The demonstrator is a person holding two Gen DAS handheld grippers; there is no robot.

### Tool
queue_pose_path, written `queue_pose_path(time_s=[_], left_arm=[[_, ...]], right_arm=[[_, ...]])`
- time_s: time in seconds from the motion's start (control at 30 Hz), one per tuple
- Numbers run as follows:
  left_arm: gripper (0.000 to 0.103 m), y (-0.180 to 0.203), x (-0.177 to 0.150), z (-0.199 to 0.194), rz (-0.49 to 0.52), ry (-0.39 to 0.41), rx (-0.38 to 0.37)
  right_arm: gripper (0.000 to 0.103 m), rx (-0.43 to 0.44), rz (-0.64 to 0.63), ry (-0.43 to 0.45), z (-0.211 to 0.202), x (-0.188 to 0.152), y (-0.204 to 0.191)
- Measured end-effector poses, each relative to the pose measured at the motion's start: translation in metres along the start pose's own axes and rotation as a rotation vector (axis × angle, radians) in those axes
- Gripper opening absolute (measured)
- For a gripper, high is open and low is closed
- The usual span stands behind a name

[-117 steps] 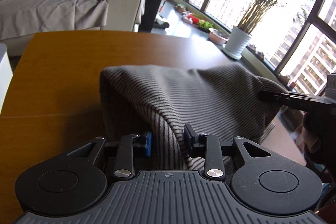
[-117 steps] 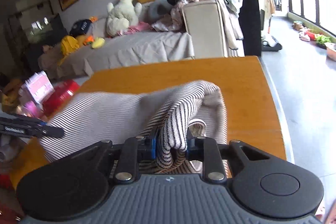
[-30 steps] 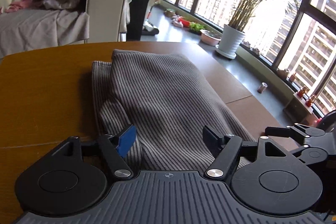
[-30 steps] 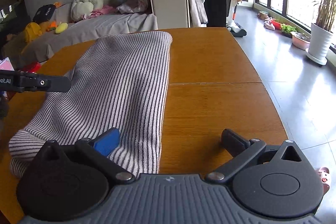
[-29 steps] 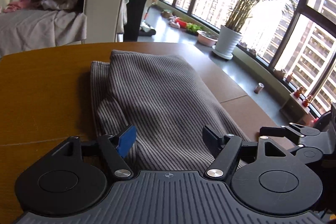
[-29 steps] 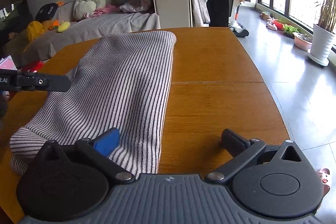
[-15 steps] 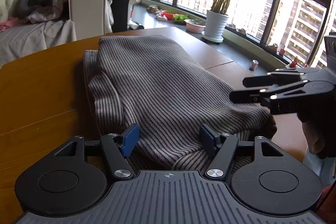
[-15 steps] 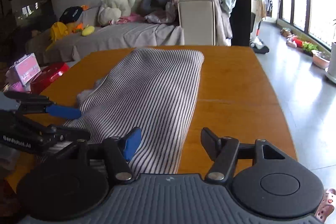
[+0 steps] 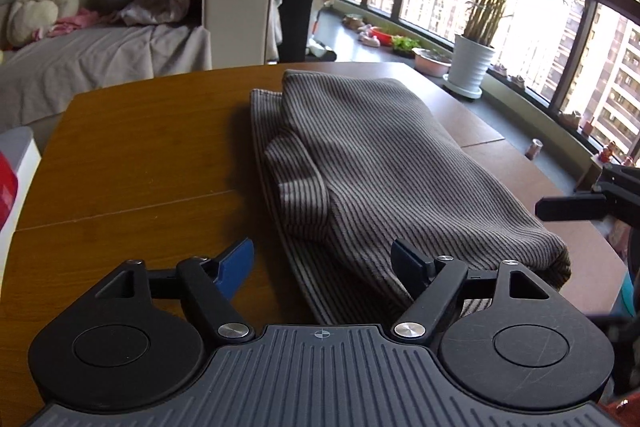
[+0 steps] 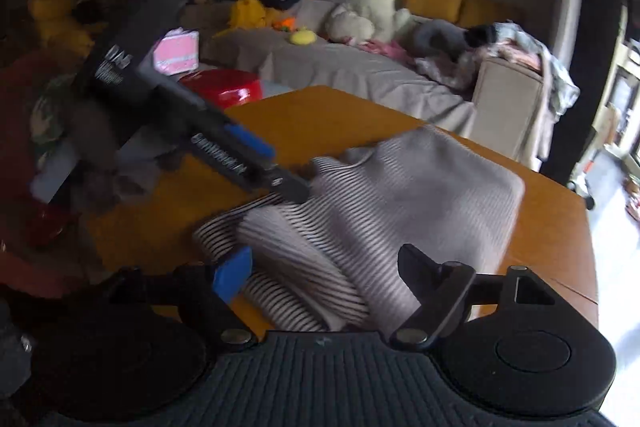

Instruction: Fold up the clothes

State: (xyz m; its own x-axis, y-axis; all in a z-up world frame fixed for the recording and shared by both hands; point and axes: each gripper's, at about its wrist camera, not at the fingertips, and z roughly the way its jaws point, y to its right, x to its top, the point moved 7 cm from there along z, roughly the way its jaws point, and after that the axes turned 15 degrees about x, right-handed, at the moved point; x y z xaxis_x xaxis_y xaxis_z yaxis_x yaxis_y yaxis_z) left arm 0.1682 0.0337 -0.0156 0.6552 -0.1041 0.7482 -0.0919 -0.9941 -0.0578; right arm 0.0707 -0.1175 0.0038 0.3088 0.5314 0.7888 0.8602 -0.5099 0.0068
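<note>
The left gripper (image 9: 322, 259) is held low over the near edge of the wooden surface (image 9: 132, 163), its jaws spread wide and gripping nothing. Just ahead of it, the folded striped garment (image 9: 376, 163) is laid flat on the surface, its near end lying between the spread jaws. The right gripper (image 10: 324, 267) is seen at the garment's other side, its jaws also parted and empty, with the striped cloth bunched between them; this view is blurred. Farther off, a sofa (image 9: 100, 51) is draped with a grey cover and loaded with a plush toy (image 9: 44, 7) and loose clothes. By the windows, a potted plant (image 9: 474, 65) is set.
</note>
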Motion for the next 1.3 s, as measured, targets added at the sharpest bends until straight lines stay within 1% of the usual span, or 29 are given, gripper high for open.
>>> queue_pose_path(time_s=[0.03, 0.1, 0.13, 0.17, 0.2, 0.23, 0.3, 0.37, 0.4, 0.5, 0.53, 0.6, 0.7, 0.73, 0.77, 0.8, 0.87, 0.9, 0.97, 1.0, 1.13, 1.2, 1.3], left_arm=[[0.083, 0.000, 0.000, -0.001, 0.004, 0.003, 0.001], [0.084, -0.001, 0.000, -0.004, 0.012, 0.009, 0.003], [0.086, -0.002, -0.001, -0.007, 0.018, 0.011, 0.004], [0.088, -0.004, -0.001, -0.009, 0.024, 0.015, 0.004], [0.089, -0.006, -0.001, -0.012, 0.031, 0.021, 0.003], [0.091, -0.009, -0.001, -0.016, 0.039, 0.026, 0.002], [0.094, -0.013, -0.001, -0.024, 0.056, 0.043, -0.011], [0.095, -0.018, -0.002, -0.033, 0.073, 0.062, -0.040], [0.095, -0.019, -0.003, -0.037, 0.081, 0.067, -0.058], [0.096, -0.020, -0.007, -0.048, 0.113, 0.083, -0.112], [0.096, -0.019, -0.009, -0.050, 0.128, 0.086, -0.125], [0.097, -0.014, -0.013, -0.051, 0.160, 0.087, -0.147], [0.098, -0.003, -0.020, -0.049, 0.210, 0.079, -0.168], [0.099, 0.000, -0.023, -0.046, 0.224, 0.074, -0.166], [0.099, 0.004, -0.025, -0.044, 0.233, 0.068, -0.157], [0.099, 0.006, -0.027, -0.040, 0.237, 0.061, -0.146], [0.099, 0.004, -0.027, -0.034, 0.218, 0.046, -0.120], [0.099, 0.002, -0.026, -0.032, 0.205, 0.039, -0.108], [0.099, -0.007, -0.023, -0.027, 0.160, 0.025, -0.086], [0.099, -0.010, -0.022, -0.026, 0.139, 0.019, -0.079], [0.099, -0.024, -0.019, -0.026, 0.062, 0.013, -0.058], [0.099, -0.024, -0.018, -0.031, 0.016, 0.025, -0.086], [0.099, -0.016, -0.015, -0.039, -0.056, 0.059, -0.153]], right_arm=[[0.082, 0.005, -0.043, -0.034, 0.008, -0.004, -0.008], [0.082, -0.032, -0.133, -0.091, 0.022, -0.013, -0.017], [0.082, -0.057, -0.168, -0.093, 0.025, -0.014, -0.018], [0.081, -0.072, -0.174, -0.091, 0.026, -0.014, -0.017], [0.070, -0.073, -0.145, -0.098, 0.028, -0.012, -0.013], [0.066, -0.055, -0.081, -0.092, 0.027, -0.009, -0.007], [0.064, 0.008, 0.095, -0.051, 0.023, -0.005, 0.010], [0.062, 0.078, 0.274, 0.004, 0.016, -0.003, 0.030], [0.060, 0.104, 0.342, 0.026, 0.014, -0.003, 0.038], [0.058, 0.172, 0.514, 0.077, 0.010, -0.005, 0.058], [0.055, 0.183, 0.552, 0.088, 0.009, -0.005, 0.063], [0.050, 0.189, 0.585, 0.096, 0.011, -0.006, 0.070], [0.050, 0.176, 0.556, 0.096, 0.013, -0.006, 0.070], [0.050, 0.156, 0.511, 0.085, 0.013, -0.004, 0.066], [0.050, 0.130, 0.448, 0.069, 0.014, -0.002, 0.059], [0.053, 0.105, 0.384, 0.053, 0.014, 0.001, 0.053], [0.063, 0.056, 0.215, 0.010, 0.014, 0.006, 0.033], [0.070, 0.036, 0.135, -0.008, 0.015, 0.007, 0.023], [0.072, 0.011, 0.007, -0.029, 0.018, 0.009, 0.007], [0.072, 0.008, -0.026, -0.029, 0.019, 0.009, 0.001], [0.071, 0.028, -0.038, -0.024, 0.024, 0.006, -0.011], [0.069, 0.033, -0.026, -0.027, 0.025, -0.001, -0.014], [0.069, -0.002, -0.045, -0.013, 0.027, -0.006, -0.020]])
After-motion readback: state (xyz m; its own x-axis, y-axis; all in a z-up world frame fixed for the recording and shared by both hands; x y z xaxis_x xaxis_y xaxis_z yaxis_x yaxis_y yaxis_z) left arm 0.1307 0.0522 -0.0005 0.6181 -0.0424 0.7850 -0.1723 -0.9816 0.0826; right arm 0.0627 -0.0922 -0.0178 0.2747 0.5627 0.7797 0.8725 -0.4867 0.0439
